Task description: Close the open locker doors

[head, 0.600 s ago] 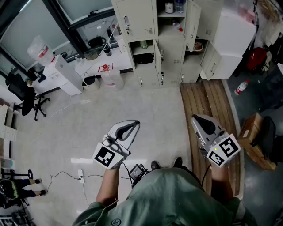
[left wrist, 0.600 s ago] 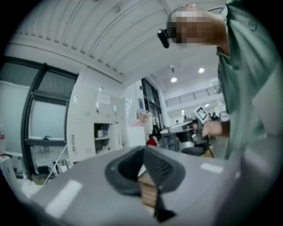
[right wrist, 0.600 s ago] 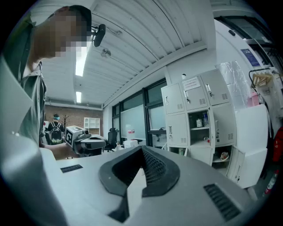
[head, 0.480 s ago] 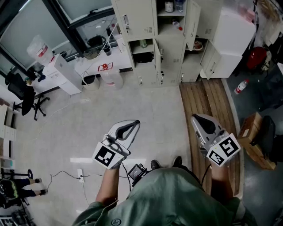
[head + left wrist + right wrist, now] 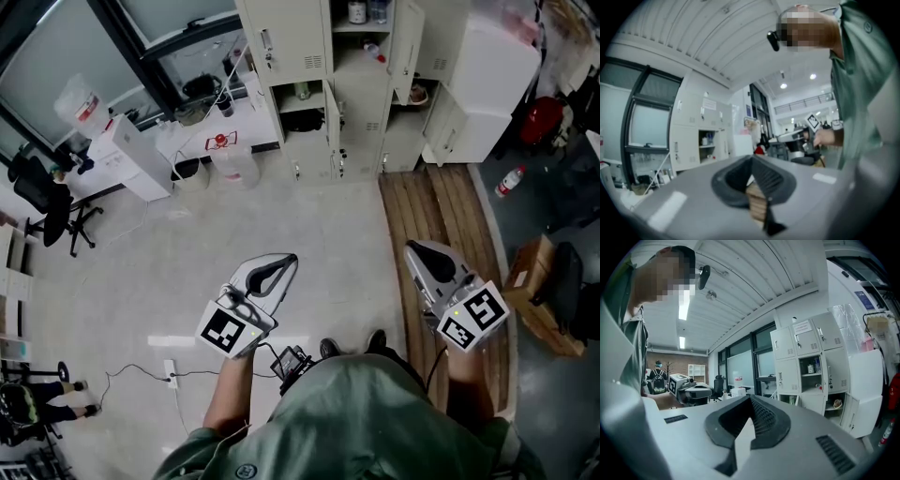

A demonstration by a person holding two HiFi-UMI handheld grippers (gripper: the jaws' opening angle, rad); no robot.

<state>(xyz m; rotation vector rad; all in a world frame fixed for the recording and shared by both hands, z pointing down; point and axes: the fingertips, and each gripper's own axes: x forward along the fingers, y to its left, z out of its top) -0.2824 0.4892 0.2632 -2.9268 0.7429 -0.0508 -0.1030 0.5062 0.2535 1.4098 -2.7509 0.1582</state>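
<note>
Barely any shift vs 0.6 s back: lockers [image 5: 328, 84] slid a hair up-frame, claws same spot. Left claw [image 5: 752, 158] & right claw [image 5: 750, 399] both clenched, nothing btwn jaws, held low in front of me. Lockers are well ahead across the floor [image 5: 309, 225], several open, e.g. upper door [image 5: 409, 47] and mid door [image 5: 333, 117]. They look like thin painted sheet metal: prob light, stiff, slick. No need to grip. I'd push flat near the free edge, away from the hinge, slow so it doesn't bounce back.
</note>
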